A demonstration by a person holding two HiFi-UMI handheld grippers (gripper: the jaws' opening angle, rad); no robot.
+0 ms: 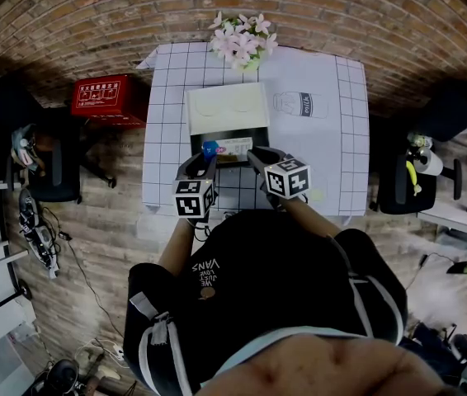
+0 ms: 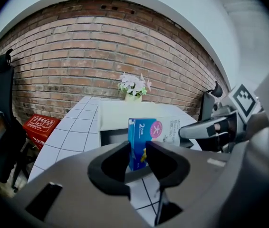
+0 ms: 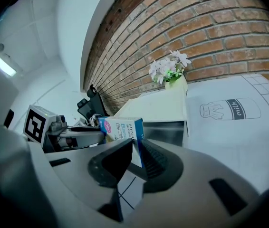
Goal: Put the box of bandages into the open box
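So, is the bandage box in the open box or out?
Out: left gripper and right gripper hold the bandage box in their jaws, in front of the open box.

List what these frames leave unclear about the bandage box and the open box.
- Floor of the open box: head view, covered by the bandage box, left tool and right tool; only a dark strip shows.
- Underside of the bandage box, and whether it touches the open box: gripper views, hidden behind each tool's body.
- Print on the bandage box: too small in the head view.
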